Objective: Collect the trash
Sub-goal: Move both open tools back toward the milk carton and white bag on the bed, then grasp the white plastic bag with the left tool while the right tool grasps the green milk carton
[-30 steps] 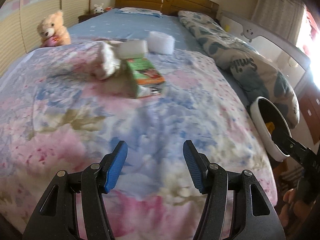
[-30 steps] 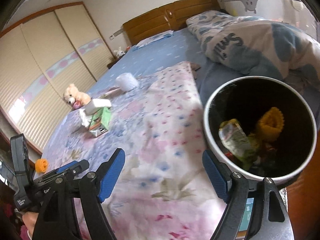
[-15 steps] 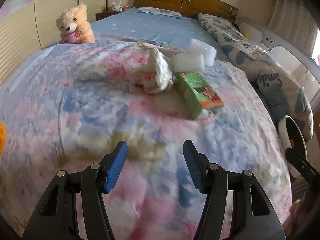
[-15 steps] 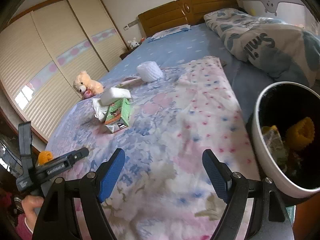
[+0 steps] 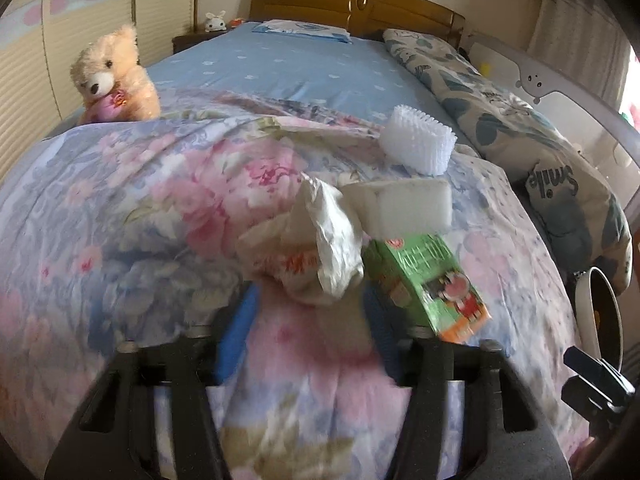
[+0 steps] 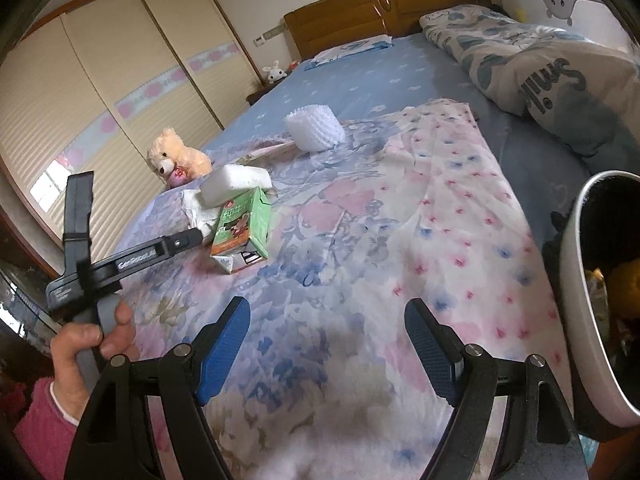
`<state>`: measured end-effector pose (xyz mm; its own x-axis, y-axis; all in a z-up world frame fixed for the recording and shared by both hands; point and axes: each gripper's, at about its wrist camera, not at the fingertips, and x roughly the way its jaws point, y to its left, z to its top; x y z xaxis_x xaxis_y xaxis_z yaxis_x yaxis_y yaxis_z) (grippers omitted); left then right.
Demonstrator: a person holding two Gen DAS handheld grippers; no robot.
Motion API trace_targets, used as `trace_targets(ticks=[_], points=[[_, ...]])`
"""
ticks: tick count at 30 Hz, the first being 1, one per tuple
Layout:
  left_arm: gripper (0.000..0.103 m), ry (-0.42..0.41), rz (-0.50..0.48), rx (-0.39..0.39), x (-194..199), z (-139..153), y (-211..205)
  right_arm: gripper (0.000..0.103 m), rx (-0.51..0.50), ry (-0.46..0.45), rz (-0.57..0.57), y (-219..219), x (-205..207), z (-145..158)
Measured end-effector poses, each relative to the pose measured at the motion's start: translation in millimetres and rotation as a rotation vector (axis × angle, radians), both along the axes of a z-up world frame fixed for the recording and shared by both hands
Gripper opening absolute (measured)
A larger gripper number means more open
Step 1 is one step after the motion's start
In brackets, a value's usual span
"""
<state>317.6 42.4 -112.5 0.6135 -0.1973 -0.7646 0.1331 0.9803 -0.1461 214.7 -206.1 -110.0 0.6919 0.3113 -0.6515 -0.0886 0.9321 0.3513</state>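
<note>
Floral bedding [image 6: 400,240] covers the bed, where the left tongs [image 5: 308,320] are closing just short of a crumpled white wrapper [image 5: 320,240] lying mid-bed beside a green carton [image 5: 424,280], while the right tongs [image 6: 328,344] hang wide and empty near the bin [image 6: 576,320].

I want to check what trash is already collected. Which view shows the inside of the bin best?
The right wrist view: the bin turns its opening toward the camera, with yellow trash inside. The left wrist view catches the bin only edge-on at the right border, contents barely visible.
</note>
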Motion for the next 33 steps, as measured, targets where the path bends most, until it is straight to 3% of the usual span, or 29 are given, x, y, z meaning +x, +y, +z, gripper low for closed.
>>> trace_targets(ticks=[1,8,16,21,23,24,25,33], points=[[0.006,0.016,-0.022,-0.014,3.5,-2.3,0.8,0.081,0.004,0.004,0.003,0.9,2.8,-0.5],[0.006,0.01,-0.014,-0.018,-23.7,-0.7,15.3,0.081,0.002,-0.004,0.07,25.4,24.5,1.3],[0.006,0.027,0.023,-0.071,-79.0,-0.6,41.2,0.081,-0.103,0.0,0.176,86.6,63.6,-7.0],[0.006,0.03,0.028,-0.07,-96.5,-1.2,41.1,0.08,-0.172,0.014,0.17,108.6,88.2,-12.0],[0.006,0.033,0.025,-0.07,-101.2,-1.9,38.9,0.071,-0.192,0.025,0.156,111.2,94.0,-14.4],[0.006,0.034,0.024,-0.073,-103.3,-2.2,38.4,0.057,-0.195,0.029,0.152,111.2,96.4,-15.6],[0.006,0.033,0.021,-0.075,-105.8,-1.8,37.1,0.052,-0.199,0.034,0.15,110.7,96.6,-16.4],[0.006,0.011,-0.008,-0.089,-125.8,6.5,22.3,0.052,-0.173,0.021,0.15,90.8,49.0,-11.0]])
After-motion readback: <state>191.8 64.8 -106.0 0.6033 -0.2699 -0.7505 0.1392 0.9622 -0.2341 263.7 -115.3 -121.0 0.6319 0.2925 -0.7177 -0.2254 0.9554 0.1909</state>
